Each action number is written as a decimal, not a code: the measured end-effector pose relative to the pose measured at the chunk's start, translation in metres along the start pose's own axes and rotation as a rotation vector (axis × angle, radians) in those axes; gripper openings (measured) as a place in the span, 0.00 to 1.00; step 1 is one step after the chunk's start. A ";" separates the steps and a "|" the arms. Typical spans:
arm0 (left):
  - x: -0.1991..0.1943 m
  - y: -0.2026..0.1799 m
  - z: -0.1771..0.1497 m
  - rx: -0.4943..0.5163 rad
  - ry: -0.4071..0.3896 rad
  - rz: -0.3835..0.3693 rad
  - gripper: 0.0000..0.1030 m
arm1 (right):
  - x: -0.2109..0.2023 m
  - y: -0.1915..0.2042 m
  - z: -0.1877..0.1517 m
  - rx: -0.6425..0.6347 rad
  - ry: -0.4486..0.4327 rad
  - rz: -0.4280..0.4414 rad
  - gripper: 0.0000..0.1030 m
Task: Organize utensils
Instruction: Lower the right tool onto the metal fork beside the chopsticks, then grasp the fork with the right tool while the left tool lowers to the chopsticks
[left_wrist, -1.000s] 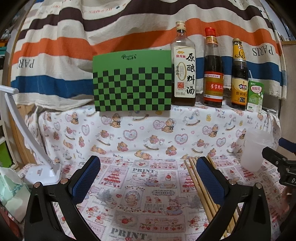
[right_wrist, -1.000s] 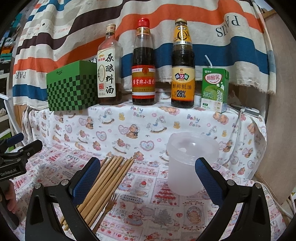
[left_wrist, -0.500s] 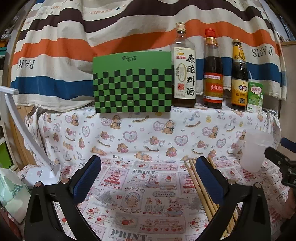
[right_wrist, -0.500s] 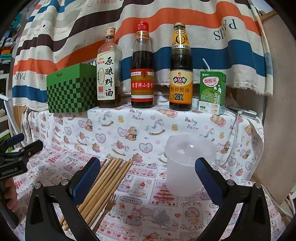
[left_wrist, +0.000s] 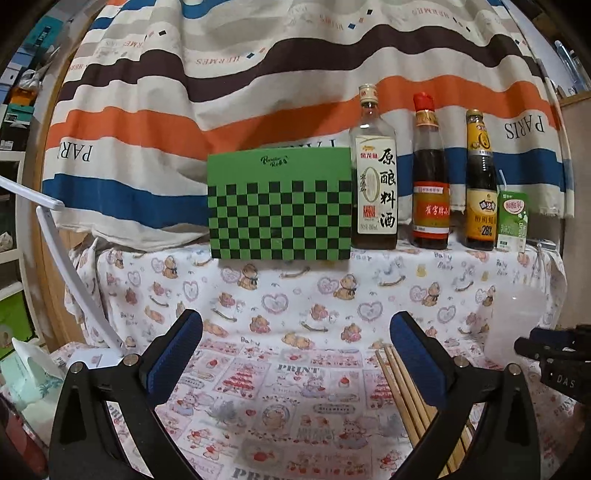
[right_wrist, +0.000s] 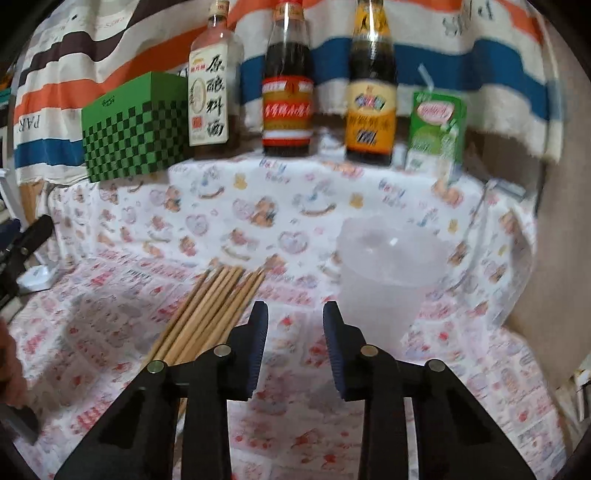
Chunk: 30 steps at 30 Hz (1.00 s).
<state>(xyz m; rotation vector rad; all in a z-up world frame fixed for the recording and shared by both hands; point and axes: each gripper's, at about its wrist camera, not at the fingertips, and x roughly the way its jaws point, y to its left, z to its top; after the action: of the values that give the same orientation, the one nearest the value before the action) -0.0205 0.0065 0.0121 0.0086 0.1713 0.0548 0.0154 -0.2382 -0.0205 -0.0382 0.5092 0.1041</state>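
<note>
Chopsticks (right_wrist: 210, 310) bundled on surface (right_wrist: 110, 314) beside plastic cup (right_wrist: 388, 273), right hand-held gripper (right_wrist: 295, 332) just narrowing, nothing between jaws, left hand-held gripper (left_wrist: 295, 354) spread wide, empty

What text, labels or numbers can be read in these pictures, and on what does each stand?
"PARIS", partly mirrored: striped cloth.
"HERMES", mirrored: same cloth.
"原酿料酒": clear bottle.
"28%": yellow-label bottle.
"PRINT": patterned tablecloth.
"Baby Bear": bear-print cloth.
"DAS": right gripper, cut off.
Too small or blurred: green checkered box, red-label bottle, green carton.
</note>
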 end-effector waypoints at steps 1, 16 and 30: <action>0.001 -0.001 -0.001 0.009 0.005 0.023 0.98 | 0.002 0.000 -0.001 0.013 0.028 0.049 0.32; -0.008 -0.006 0.000 0.047 -0.059 0.119 1.00 | 0.032 0.044 -0.032 -0.033 0.343 0.118 0.31; -0.018 -0.034 0.000 0.199 -0.112 0.159 1.00 | 0.038 0.025 -0.028 0.011 0.423 0.158 0.04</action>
<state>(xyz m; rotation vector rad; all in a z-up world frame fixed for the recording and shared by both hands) -0.0363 -0.0282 0.0146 0.2231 0.0634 0.1950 0.0324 -0.2117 -0.0642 -0.0087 0.9356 0.2506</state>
